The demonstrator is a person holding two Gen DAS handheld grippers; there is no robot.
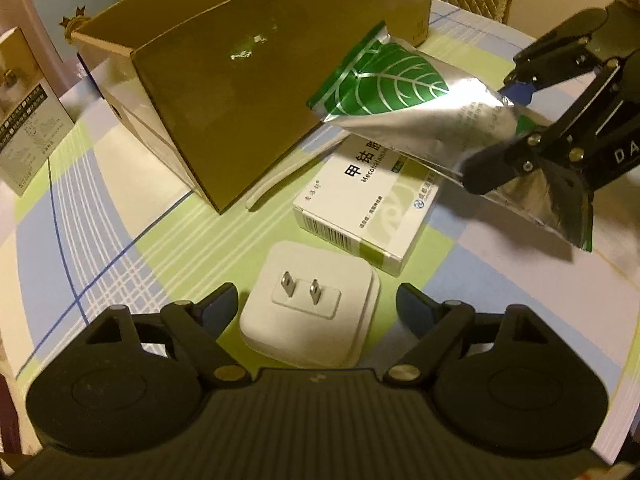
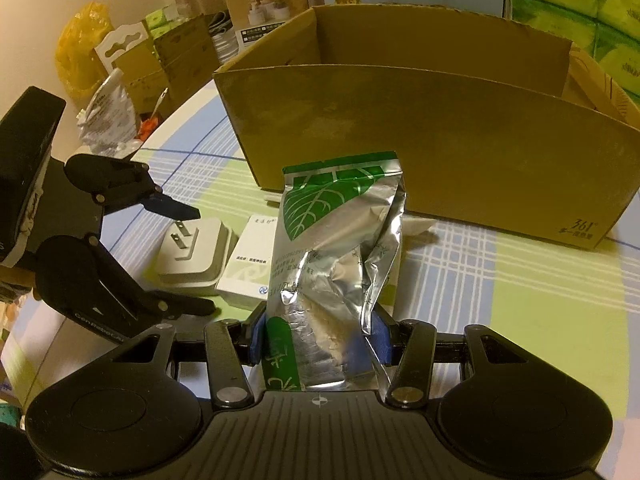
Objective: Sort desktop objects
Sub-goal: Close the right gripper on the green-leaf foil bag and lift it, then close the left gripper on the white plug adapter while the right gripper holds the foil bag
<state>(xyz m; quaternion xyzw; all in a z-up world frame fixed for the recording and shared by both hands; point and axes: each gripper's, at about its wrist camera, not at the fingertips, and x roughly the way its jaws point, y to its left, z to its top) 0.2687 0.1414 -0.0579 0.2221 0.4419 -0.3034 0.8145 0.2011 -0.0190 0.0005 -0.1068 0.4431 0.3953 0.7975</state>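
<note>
Foil pouch: your right gripper is clamped on a crinkled silver foil pouch with a green leaf print; the blue pads press its lower part from both sides. It hangs above the table, its top end toward the cardboard box.
Left gripper: your left gripper stands wide apart around the plug adapter; the fingers do not touch it, nothing is gripped.
Plug adapter: a white, smooth, rounded-square plug adapter lies flat with two metal prongs up, just beside the medicine box.
Medicine box: a flat white carton with green bands and a barcode lies on the cloth, partly under the pouch in the left wrist view.
Cardboard box: a brown, matte, open cardboard box stands behind these things; its front wall is close to the top of the pouch.
Tablecloth: a checked tablecloth in pale green, blue and white, with thin stripes.
Around: packs of green tissue paper behind the cardboard box, a printed carton at the left, a yellow bag further away.
</note>
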